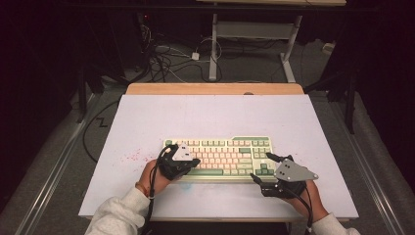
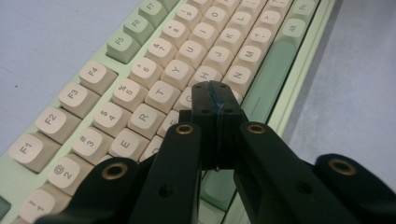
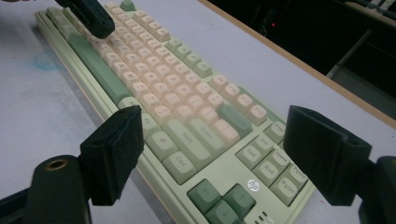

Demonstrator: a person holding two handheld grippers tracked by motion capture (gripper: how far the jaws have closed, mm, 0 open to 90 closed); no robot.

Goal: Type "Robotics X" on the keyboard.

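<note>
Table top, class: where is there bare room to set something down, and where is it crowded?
Free: the wide white stretch between the keyboard and the wooden far edge, and the near-left part beside the pink specks. Crowded: the near edge, where the left gripper sits shut over the keys and the right gripper stands open at the keyboard's right end.

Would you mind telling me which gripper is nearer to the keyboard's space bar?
Left. The left gripper hovers with shut fingers over the letter keys right beside the space bar. The right gripper sits open at the keyboard's far end, by the arrow keys.
</note>
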